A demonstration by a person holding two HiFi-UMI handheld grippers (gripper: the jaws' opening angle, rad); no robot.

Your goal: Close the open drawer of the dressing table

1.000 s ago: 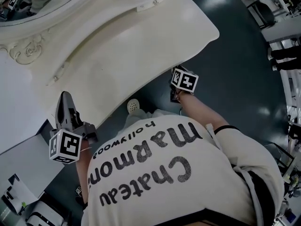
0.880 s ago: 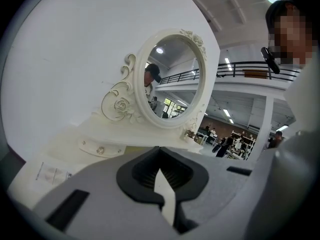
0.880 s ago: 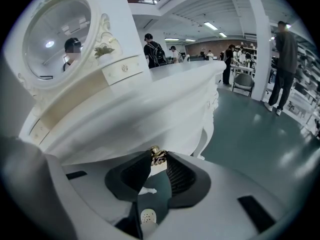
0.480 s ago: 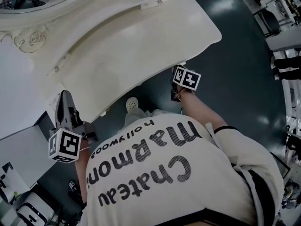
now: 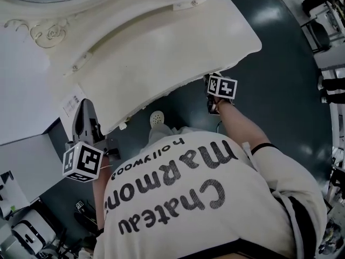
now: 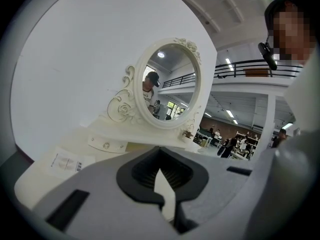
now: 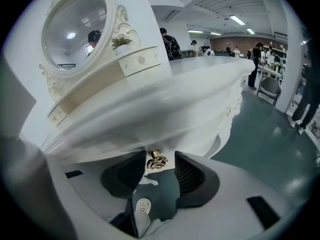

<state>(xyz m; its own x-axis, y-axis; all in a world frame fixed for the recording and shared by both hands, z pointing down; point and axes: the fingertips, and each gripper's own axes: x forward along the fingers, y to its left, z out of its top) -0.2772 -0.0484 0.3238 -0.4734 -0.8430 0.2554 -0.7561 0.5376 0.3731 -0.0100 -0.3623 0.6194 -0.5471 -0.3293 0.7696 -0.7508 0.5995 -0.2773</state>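
Note:
The white dressing table (image 5: 161, 42) fills the top of the head view. Its drawer front (image 7: 165, 119) shows in the right gripper view, under the tabletop's overhang, with a gold knob (image 7: 156, 159). My right gripper (image 7: 158, 157) is open and its jaws have just been opening. The knob sits between the pads with a gap on each side. In the head view only its marker cube (image 5: 222, 87) shows, at the table's front edge. My left gripper (image 5: 85, 106) is at the table's left end, shut and holding nothing (image 6: 160, 154).
An oval mirror (image 6: 167, 86) stands on the table above small upper drawers (image 7: 141, 60). A paper label (image 5: 70, 102) is stuck near the left end. A grey cabinet (image 5: 27, 166) stands left of me. My white shoe (image 5: 157, 117) is below the table. Chairs (image 5: 323, 36) stand at the right.
The left gripper has drifted a little up and to the right beside the table's left end. The right gripper's cube stays at the front edge, slightly turned. The head view has shifted.

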